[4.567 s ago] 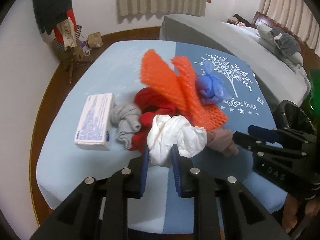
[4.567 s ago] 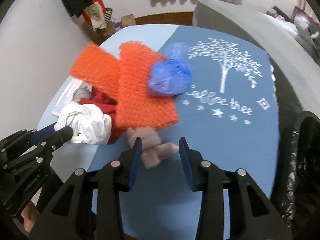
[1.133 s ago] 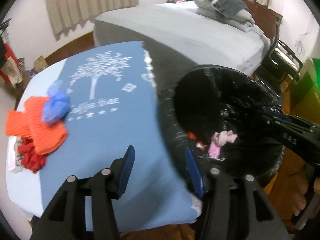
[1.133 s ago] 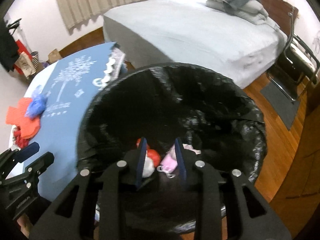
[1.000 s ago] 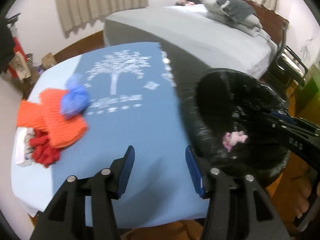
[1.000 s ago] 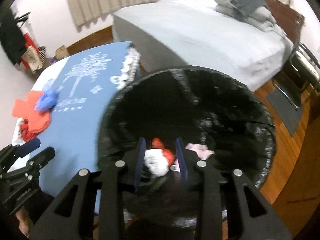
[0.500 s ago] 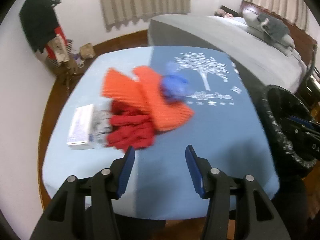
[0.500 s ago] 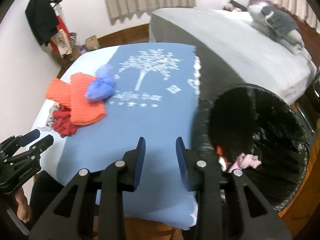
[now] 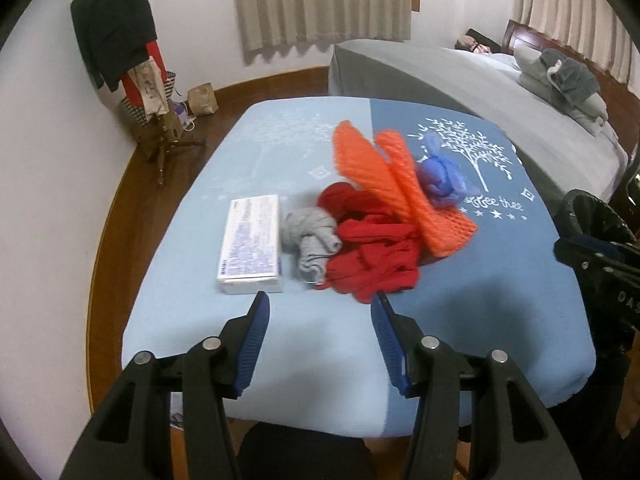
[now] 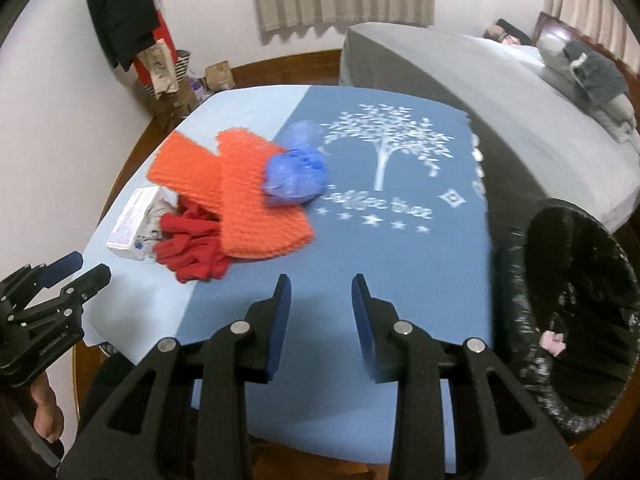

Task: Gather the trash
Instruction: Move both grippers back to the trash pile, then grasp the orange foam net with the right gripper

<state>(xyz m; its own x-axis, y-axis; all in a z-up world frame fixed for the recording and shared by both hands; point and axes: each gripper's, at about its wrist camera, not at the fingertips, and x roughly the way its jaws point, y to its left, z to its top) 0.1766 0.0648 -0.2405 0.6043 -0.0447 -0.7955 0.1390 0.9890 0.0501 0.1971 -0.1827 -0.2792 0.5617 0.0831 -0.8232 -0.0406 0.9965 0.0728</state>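
A pile of trash lies on the blue-covered table [image 9: 500, 280]: a white box [image 9: 250, 250], a grey rag [image 9: 312, 236], a red cloth [image 9: 372, 252], an orange mesh pad [image 9: 396, 184] and a blue plastic bag [image 9: 440, 178]. My left gripper [image 9: 320, 312] is open and empty, above the table's near edge just short of the red cloth. My right gripper [image 10: 320, 292] is open and empty over the dark blue part of the table [image 10: 400, 264], right of the pile [image 10: 240, 196]. The black-lined trash bin [image 10: 576, 308] stands at the table's right side.
A grey bed [image 9: 460, 76] with pillows lies behind the table. A coat rack [image 9: 132, 60] with clothes and bags stands by the left wall. The wooden floor [image 9: 116, 208] runs along the table's left side. The right gripper shows at the right edge of the left wrist view [image 9: 600, 268].
Both grippers have swung away from the bin back to the table. The white cloth and the brown wad seen in the pile before are no longer there.
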